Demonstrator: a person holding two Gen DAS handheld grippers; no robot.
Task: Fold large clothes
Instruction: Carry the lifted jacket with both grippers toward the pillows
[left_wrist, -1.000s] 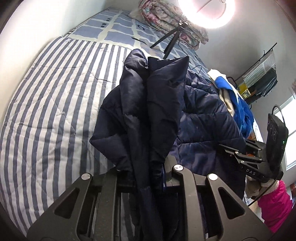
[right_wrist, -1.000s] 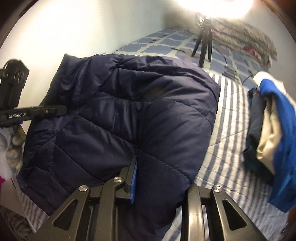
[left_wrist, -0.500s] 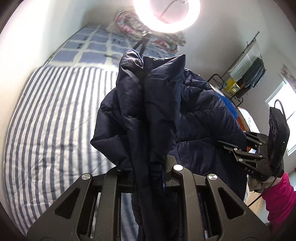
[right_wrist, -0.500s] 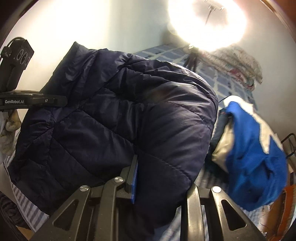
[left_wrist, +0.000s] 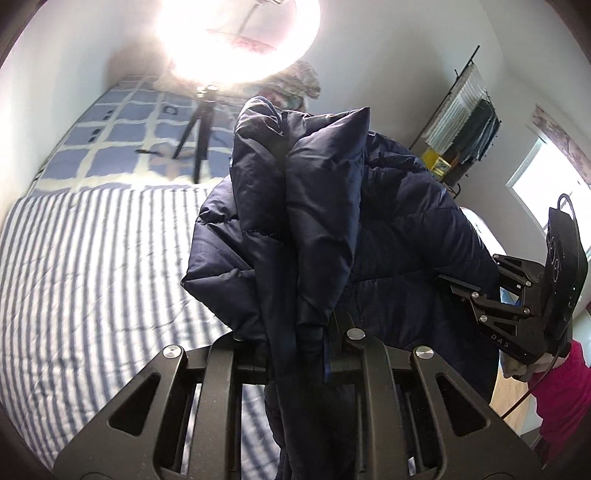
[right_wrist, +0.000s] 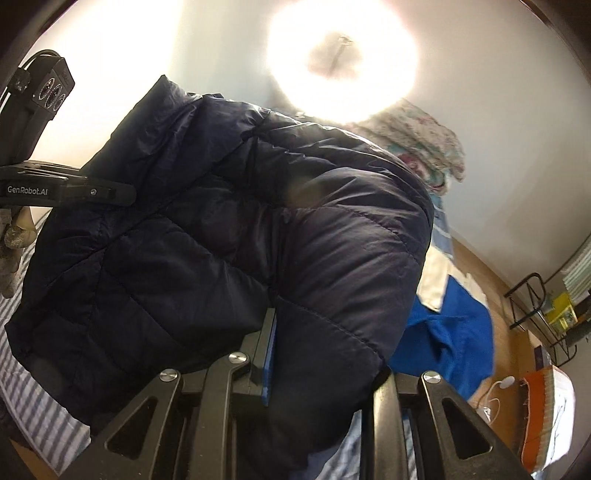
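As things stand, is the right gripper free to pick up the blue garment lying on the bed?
Probably not. The right gripper is clamped on the navy quilted puffer jacket, which the left gripper also holds, so its fingers are occupied. The blue garment lies uncovered beside it.

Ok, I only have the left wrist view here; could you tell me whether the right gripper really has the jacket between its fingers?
Observer: Yes. The right gripper is shut on the jacket; a padded edge fills the gap between its fingers.
Operator: Thank you. Is anything lying to the right of the jacket?
Observer: A blue garment lies there, partly behind the jacket.
Operator: And what is on the floor?
Observer: An orange item and a white cable are on the wooden floor.
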